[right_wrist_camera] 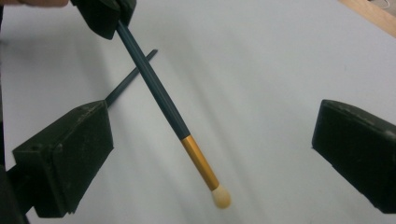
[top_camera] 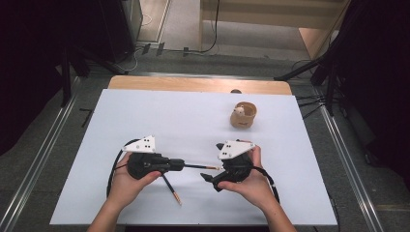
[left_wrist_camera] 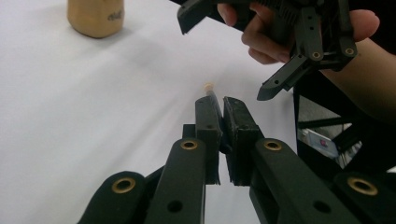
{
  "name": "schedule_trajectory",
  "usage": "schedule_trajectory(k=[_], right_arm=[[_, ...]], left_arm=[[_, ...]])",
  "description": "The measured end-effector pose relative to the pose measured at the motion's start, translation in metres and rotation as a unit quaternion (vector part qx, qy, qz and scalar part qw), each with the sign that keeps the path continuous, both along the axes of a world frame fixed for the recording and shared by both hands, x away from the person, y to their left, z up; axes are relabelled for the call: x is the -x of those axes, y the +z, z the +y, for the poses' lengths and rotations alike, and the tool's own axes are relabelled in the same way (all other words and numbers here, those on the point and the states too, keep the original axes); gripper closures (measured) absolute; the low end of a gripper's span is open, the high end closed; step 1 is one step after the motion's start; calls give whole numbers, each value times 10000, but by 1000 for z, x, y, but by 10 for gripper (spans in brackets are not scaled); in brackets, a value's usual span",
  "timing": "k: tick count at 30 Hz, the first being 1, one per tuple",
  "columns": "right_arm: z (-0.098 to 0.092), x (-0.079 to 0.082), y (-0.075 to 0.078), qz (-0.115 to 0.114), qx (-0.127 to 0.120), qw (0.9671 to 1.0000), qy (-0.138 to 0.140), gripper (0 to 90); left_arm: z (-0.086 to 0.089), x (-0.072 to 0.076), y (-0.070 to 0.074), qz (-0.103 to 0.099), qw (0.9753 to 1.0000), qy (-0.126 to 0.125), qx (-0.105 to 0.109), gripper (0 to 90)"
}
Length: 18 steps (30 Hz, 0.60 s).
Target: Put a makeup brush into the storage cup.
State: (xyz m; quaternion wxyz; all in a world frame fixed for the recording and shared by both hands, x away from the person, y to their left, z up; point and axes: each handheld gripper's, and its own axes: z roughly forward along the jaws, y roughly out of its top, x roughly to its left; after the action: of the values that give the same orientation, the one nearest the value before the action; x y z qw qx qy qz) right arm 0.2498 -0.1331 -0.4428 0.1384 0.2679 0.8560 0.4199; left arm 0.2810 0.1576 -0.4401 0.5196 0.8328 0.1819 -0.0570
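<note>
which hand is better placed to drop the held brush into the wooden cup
Right, probably. The left gripper is shut on the brush, whose tip lies between the open right gripper's jaws. The wooden cup stands on the right hand's side, so a handover looks likely.

Wide open sheet (top_camera: 159,111) across far-left half, free passage there. Only far obstacle: wooden cup (top_camera: 243,115) far-right, well apart from both grippers. Betw. left gripper (top_camera: 181,165) & right gripper (top_camera: 209,170) gap crossed by held brush (top_camera: 198,166), lifted off sheet. Second brush (top_camera: 171,188) lying on sheet just below left gripper, blocks low pass. Right jaws spread wide, room betw. them.
</note>
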Motion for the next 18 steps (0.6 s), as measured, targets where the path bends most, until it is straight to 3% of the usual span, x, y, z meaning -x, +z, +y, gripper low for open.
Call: schedule_trajectory(k=[2,3,4,8,9,13,14,16,17,18], right_arm=[[-4,0,1,0,-233,9995,-189,0],[-4,0,1,0,-233,9995,-189,0],[-8,-2,1,64,-460,9985,-275,0],[-12,-3,2,90,-641,9967,-496,0],[-13,-3,2,153,-778,9949,-625,0],[-12,-2,3,189,-953,9921,-797,0],[-11,-1,2,192,-1099,9895,-923,0],[-11,0,3,195,-1164,9881,-991,0],[-10,1,2,216,-1303,9853,-1086,0],[-10,1,2,216,-1303,9853,-1086,0]], left_arm=[[2,0,1,-62,9999,94,43,866],[3,0,2,-93,9998,134,70,866],[4,1,3,-124,9997,176,96,867],[7,1,4,-230,9988,401,165,867],[9,1,5,-277,9981,513,203,867],[11,1,6,-352,9966,698,267,867],[13,2,6,-392,9953,825,325,867],[14,2,6,-411,9946,889,356,867],[14,2,6,-423,9938,945,403,867],[15,2,6,-442,9930,1002,440,867]])
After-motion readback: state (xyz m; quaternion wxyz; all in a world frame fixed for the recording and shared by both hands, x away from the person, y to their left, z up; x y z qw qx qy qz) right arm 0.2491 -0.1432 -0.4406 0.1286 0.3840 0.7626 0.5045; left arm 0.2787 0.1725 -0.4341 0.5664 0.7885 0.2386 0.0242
